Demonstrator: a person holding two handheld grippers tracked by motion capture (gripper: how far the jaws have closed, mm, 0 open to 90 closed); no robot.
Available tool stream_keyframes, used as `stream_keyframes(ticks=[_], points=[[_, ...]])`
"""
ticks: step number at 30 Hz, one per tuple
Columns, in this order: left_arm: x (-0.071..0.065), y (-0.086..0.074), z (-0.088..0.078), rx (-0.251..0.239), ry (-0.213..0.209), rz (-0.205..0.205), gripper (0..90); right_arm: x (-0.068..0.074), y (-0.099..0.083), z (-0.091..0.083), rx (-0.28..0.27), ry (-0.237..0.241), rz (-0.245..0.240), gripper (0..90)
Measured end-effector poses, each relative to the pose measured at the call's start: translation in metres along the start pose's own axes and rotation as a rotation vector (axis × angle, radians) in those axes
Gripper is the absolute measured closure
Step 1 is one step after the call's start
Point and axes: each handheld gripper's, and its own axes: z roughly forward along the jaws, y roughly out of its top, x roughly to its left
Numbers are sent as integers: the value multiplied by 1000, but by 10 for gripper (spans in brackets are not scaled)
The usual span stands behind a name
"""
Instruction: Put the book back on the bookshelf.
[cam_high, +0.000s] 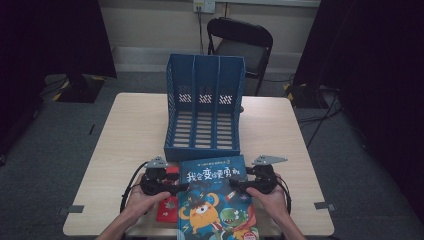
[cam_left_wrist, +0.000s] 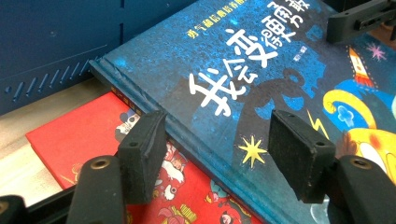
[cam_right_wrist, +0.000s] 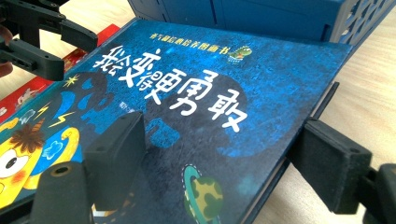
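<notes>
Work looks barely begun, judging by how things lie: the blue book (cam_high: 216, 197) lies flat on the surface (cam_high: 130, 135), just in front of the rack (cam_high: 205, 107), and all three rack slots stand bare. If the aim is to file the book in the rack, lifting it, standing it on edge and sliding it in all remain.

Left gripper (cam_high: 172, 189) sits at the book's left edge; its jaws are spread, one over the cover and one beside the spine, neither pad pressing. Right gripper (cam_high: 239, 184) sits at the book's right edge, jaws also spread and straddling that edge with a gap on both sides. Neither one holds anything yet.

Under the book's left side lies a red book (cam_high: 168, 205), partly covered, touching it from below; it could drag along when the blue one is raised. Beyond the rack stands a black chair (cam_high: 241, 45), well apart from the book. The rack's front lip is close to the book's far edge, leaving little room to tip it upright.
</notes>
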Motion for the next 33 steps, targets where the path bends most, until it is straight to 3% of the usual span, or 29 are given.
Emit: stream_keyframes(ticks=[8, 11, 16, 20, 23, 27, 31, 33], points=[[-2, 0, 0, 2, 7, 3, 349, 4, -5, -4, 50, -62, -39, 217], [-2, 1, 1, 1, 1, -7, 343, 2, -10, -10, 31, -35, -38, 253], [-2, 0, 1, 1, -12, -8, 344, 11, -11, -21, -14, -39, -62, 261], [-1, 1, 1, 4, -21, -6, 344, 12, -13, -24, -6, -36, -67, 264], [-1, 1, 1, 8, -17, 0, 362, 9, -15, -22, 3, -24, -51, 262], [0, 1, 1, 8, -20, -4, 372, 2, -13, -15, -1, 27, -17, 241], [1, 2, 1, 7, -17, -2, 377, 1, -6, -7, -10, 7, -22, 198], [1, 2, 1, 14, -19, 3, 378, 0, -3, -3, -12, 21, -18, 182]])
